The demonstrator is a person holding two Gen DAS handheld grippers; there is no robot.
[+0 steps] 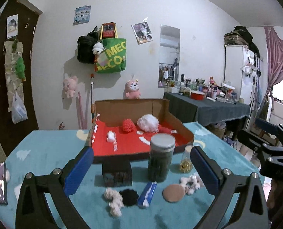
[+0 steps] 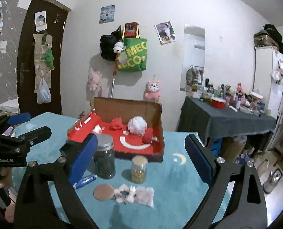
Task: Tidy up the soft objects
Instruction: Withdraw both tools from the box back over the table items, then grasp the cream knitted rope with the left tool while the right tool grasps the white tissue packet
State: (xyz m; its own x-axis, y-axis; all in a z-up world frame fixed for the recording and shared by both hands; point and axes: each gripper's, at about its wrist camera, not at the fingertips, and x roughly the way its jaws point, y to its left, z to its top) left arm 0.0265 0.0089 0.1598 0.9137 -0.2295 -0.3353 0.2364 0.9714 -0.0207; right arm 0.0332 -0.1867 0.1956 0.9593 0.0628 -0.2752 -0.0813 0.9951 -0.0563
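Lying near the bench's front edge, the white fluffy scrunchie (image 2: 130, 192) looks light and squashy, so I would pinch its bunched middle. My right tool (image 2: 141, 156) and left tool (image 1: 141, 169) both stand apart, empty, short of the red-lined box (image 2: 156, 114).

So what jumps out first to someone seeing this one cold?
The red-lined box at mid-table, holding a white puff and a red pom-pom. In front stand a dark jar and a small jar, with fluffy bits on the teal cloth nearest the cameras. Both grippers are open and empty.
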